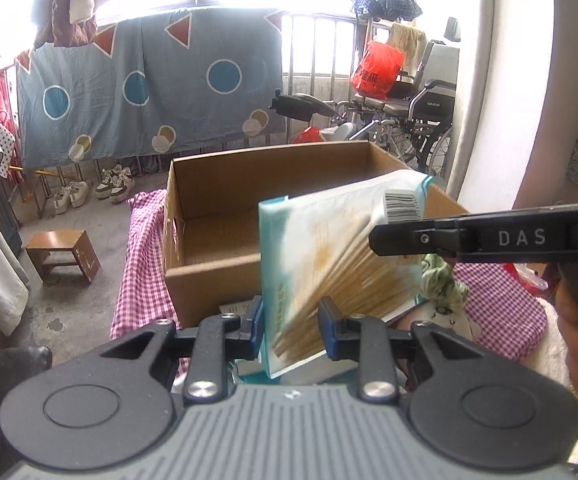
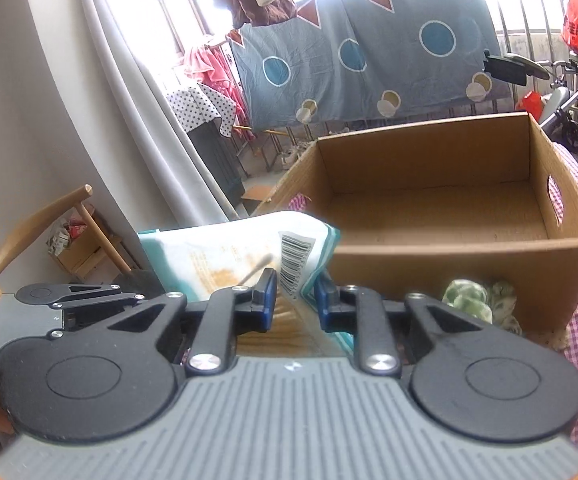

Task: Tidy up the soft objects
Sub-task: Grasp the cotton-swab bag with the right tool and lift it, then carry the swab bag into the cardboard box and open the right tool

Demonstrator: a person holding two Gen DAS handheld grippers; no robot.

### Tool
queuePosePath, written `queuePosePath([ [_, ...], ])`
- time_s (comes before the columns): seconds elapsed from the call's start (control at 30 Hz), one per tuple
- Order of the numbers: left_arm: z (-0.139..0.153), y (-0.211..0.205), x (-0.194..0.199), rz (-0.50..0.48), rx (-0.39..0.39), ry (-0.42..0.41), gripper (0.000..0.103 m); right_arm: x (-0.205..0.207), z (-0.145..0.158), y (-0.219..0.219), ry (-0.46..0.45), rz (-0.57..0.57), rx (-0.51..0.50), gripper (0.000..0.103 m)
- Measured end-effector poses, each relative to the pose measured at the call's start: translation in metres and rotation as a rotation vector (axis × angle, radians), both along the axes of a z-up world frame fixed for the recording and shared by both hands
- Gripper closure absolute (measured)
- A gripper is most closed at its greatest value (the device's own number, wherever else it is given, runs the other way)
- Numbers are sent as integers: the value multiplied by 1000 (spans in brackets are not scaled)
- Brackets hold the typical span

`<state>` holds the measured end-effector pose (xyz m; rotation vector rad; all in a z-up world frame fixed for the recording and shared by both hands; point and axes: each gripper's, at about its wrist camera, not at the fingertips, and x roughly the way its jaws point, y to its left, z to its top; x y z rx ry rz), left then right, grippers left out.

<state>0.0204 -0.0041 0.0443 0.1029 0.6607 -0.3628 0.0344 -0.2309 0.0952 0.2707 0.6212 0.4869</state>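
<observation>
A soft tissue pack [image 1: 329, 248], white with teal edges and a wheat print, is held up tilted in front of an open, empty cardboard box [image 1: 213, 276]. My left gripper [image 1: 291, 316] is shut on the pack's lower end, its blue pads pressing both faces. In the right wrist view, my right gripper [image 2: 295, 300] is shut on the barcode end of the pack [image 2: 217, 256], near the front wall of the box [image 2: 449, 268]. The right gripper's fingers [image 1: 409, 237] show from the side in the left wrist view. The pack hides part of the box's front wall.
The box stands on a pink checked cloth [image 1: 141, 280]. A green patterned soft thing [image 2: 473, 300] lies against the box front. A wooden stool [image 1: 63, 256], shoes [image 1: 113, 186], a wheelchair [image 1: 421, 108] and a hanging blue sheet [image 1: 149, 88] lie beyond.
</observation>
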Motion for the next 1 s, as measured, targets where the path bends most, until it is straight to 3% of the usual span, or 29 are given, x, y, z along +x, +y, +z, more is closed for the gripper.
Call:
queuePosePath([
  [0.2, 59, 1, 58, -31, -21, -50, 74, 83, 43, -12, 65, 65, 67, 86],
  [0.37, 66, -5, 147, -30, -46, 35, 76, 179, 41, -20, 207, 58, 85, 87],
  [0.5, 51, -10, 220, -24, -33, 126, 75, 253, 12, -24, 351, 35, 97, 88],
  [0.6, 26, -14, 269, 0, -14, 199, 53, 296, -20, -24, 436, -5, 89, 88],
  [0.63, 19, -16, 279, 6, 1, 205, 39, 308, -32, -23, 452, -24, 60, 88],
  [0.7, 0, -19, 299, 70, 70, 192, 33, 325, -59, -23, 486, -56, 25, 86],
  [0.8, -15, -14, 309, 133, 106, 182, 33, 344, -103, -27, 591, -82, 28, 83],
  [0.87, -17, -3, 305, 136, 53, 210, 32, 346, -120, -31, 651, -99, 22, 83],
  [1.0, -2, 25, 278, 142, -24, 184, 16, 337, -134, -29, 689, -100, -34, 74],
])
